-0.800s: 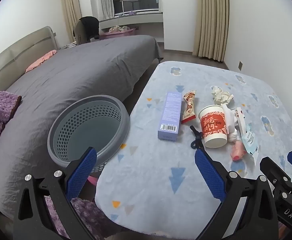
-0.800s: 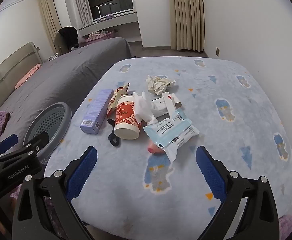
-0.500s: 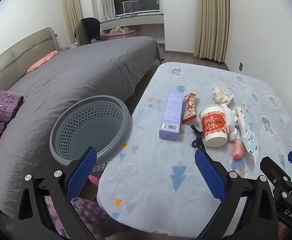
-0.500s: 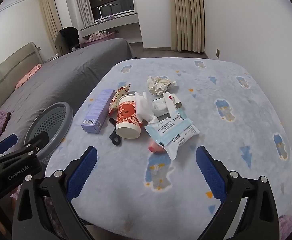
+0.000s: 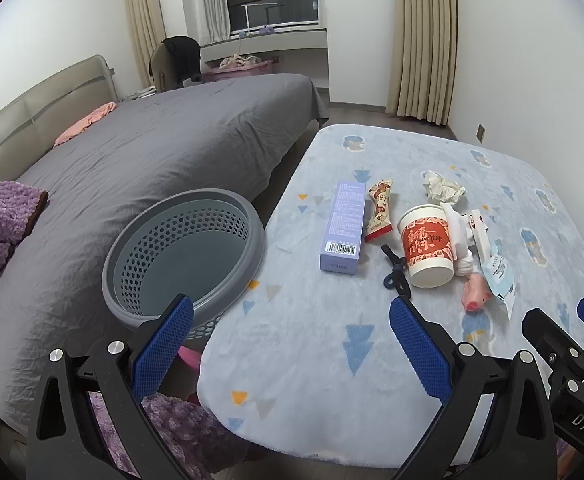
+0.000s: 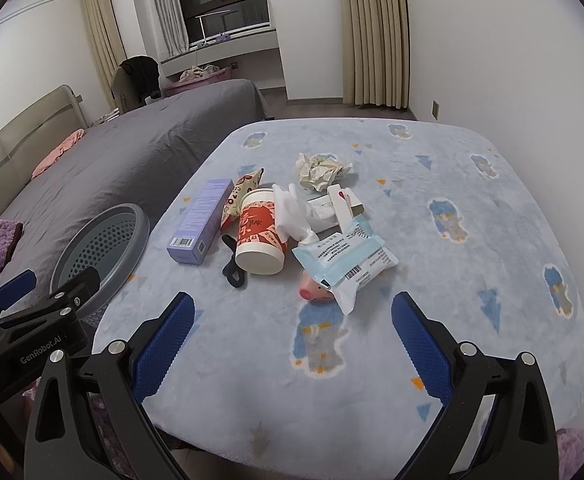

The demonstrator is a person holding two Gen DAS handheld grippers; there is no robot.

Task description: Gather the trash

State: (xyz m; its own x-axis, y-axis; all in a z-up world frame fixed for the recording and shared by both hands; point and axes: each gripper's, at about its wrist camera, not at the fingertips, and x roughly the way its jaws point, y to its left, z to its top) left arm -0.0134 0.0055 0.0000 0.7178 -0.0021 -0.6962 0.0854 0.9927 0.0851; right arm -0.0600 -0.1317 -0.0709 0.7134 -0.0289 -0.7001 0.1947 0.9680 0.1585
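The left gripper (image 5: 292, 344) has its 2 blue-padded fingers (image 5: 163, 344) spread wide with nothing between them, hanging above the near edge of a light-blue patterned rug (image 5: 332, 340). Just ahead of its left finger sits the grey perforated basket (image 5: 183, 252), leaning against the grey bed (image 5: 151, 152). Ahead of its right finger lies the trash: a purple box (image 5: 342, 232), a snack wrapper (image 5: 380, 210) just beside it, a red-and-white paper cup (image 5: 426, 246) on its side, and a black clip (image 5: 396, 272) touching the cup's near side.

The right gripper (image 6: 292, 344) is likewise spread wide and holds nothing. Straight ahead between its fingers (image 6: 422, 346) lies a blue-and-white wipes packet (image 6: 348, 260) resting over a small pink pig toy (image 6: 312, 290). Beyond them are a white tissue (image 6: 292, 216) against the cup (image 6: 257, 236), a small white carton (image 6: 342, 204), and, farthest, a crumpled paper ball (image 6: 320, 168). The purple box (image 6: 201, 220) lies ahead of its left finger, with the basket (image 6: 103, 240) further left, off the rug's edge. All the trash is well apart from both pairs of fingers.
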